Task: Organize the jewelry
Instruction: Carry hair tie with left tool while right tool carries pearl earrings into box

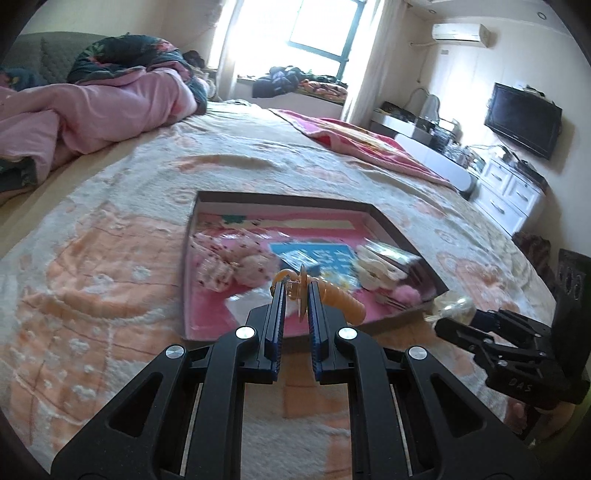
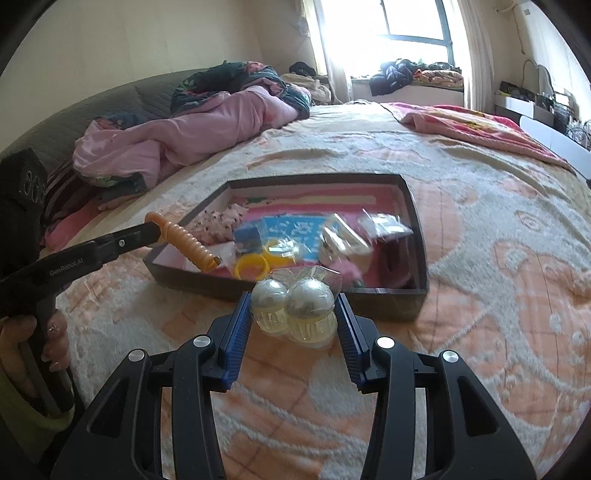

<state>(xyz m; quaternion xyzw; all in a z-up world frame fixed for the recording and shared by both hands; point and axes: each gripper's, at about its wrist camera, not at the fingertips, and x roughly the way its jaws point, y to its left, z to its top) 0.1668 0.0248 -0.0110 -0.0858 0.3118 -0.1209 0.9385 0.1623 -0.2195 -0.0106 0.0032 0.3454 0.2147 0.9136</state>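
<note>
Shallow dark-walled cardboard box (image 2: 413,295) with pink lining, lying flat on peach-and-cream patterned bed blanket (image 2: 498,280). Inside: speckled pink fabric pieces (image 1: 225,258) at left, blue printed card (image 2: 291,229) mid-box, yellow plastic rings (image 2: 255,266) near front wall, white clip-like pieces (image 2: 340,240) and small clear packets toward right; contents partly motion-blurred, finer detail not readable.

Left gripper (image 1: 295,291): fingers close together, pinching orange ribbed plastic hair accessory (image 1: 341,297); ribbed length sticks out to the right of the blue pads (image 1: 277,314), curved end above the tips. In right wrist view, same accessory (image 2: 190,245) poised over the box's near-left corner, tip just above front wall.

Right gripper (image 2: 293,314): fingers set moderately apart, clamping clear plastic packet of two silver-domed translucent pieces (image 2: 295,306) between blue pads (image 2: 240,325). Packet just outside the box, at its near wall, above blanket. Seen from left wrist view as a pale glossy bundle (image 1: 452,306) at the right gripper's tip, beside the box's near-right corner.

Hand (image 2: 40,343) gripping left gripper handle at lower left.

Surroundings: crumpled pink quilt (image 2: 184,136) at bed head, red-pink towel (image 1: 362,144) at far right of bed, bright window (image 1: 321,26), wall-mounted black television (image 1: 522,118), white drawers (image 1: 509,188).
</note>
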